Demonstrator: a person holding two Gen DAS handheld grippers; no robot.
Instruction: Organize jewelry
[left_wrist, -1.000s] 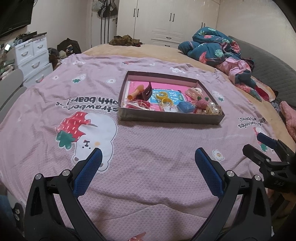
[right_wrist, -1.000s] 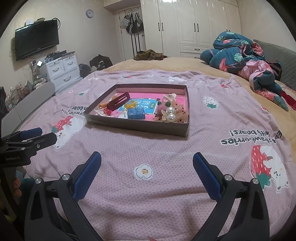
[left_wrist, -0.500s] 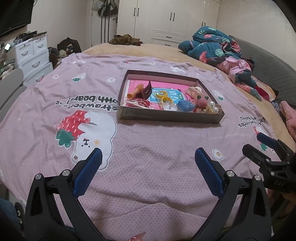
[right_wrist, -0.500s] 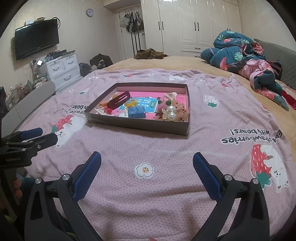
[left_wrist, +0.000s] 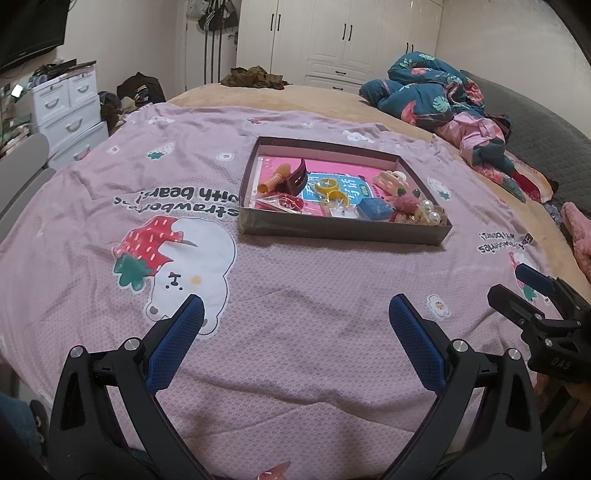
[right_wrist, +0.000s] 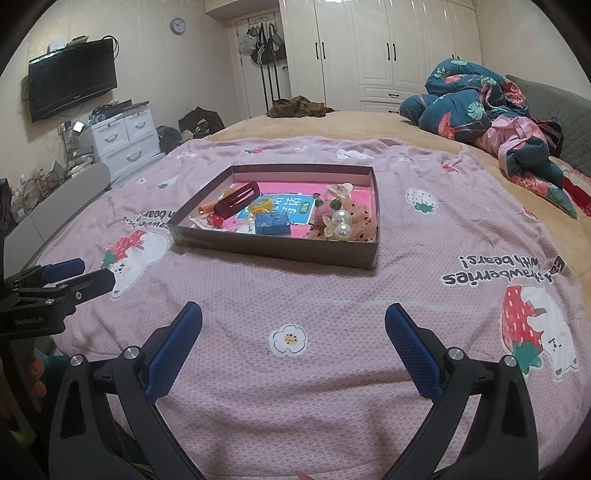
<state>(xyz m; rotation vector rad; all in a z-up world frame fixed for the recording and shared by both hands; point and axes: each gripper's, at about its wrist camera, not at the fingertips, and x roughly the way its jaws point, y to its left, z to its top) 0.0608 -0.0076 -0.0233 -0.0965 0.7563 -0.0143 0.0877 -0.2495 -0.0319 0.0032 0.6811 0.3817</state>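
A shallow brown box with a pink floor sits on the pink strawberry-print blanket. In it lie a dark maroon hair claw, an orange clip, yellow rings, a blue pouch, a red charm and pearl hair pieces. My left gripper is open and empty, well short of the box. My right gripper is open and empty too.
The blanket covers a bed. A crumpled teal floral quilt lies at the far right. White drawers and clutter stand at the left, a wardrobe behind, a wall television at the left.
Both grippers have stayed open and drawn back slightly, so the box looks a little farther and higher in both views. Nothing in the box has moved.
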